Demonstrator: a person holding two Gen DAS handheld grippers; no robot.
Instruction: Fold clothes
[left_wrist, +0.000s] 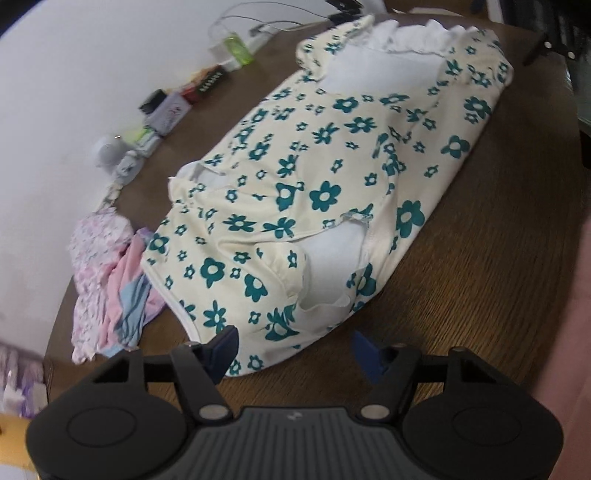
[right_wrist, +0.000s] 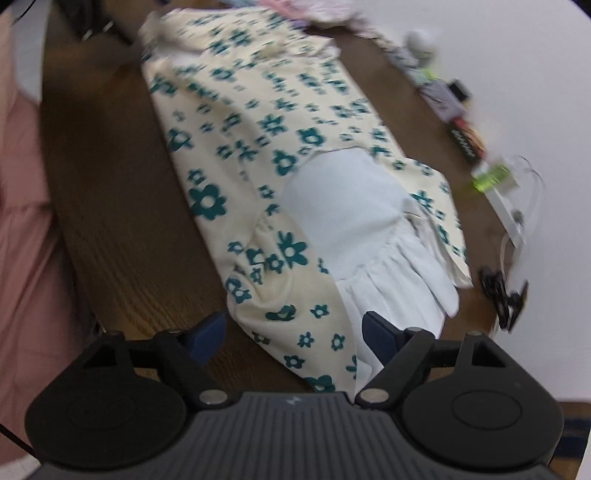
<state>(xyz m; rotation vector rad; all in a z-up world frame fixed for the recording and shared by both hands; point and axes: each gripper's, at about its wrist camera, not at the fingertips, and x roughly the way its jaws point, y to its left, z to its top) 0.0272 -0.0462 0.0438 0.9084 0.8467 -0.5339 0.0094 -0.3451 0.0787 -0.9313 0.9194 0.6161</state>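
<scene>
While the dress (left_wrist: 325, 184) is spread lengthwise on the table (left_wrist: 480, 258), both grippers — left (left_wrist: 295, 350) and right (right_wrist: 293, 334) — are held spread wide at opposite ends, nothing gripped.

No text or label can be read

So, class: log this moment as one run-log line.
task: fold clothes | floral dress: flat on table, sides folded in | left tongs: open | right tongs: open | neither gripping
</scene>
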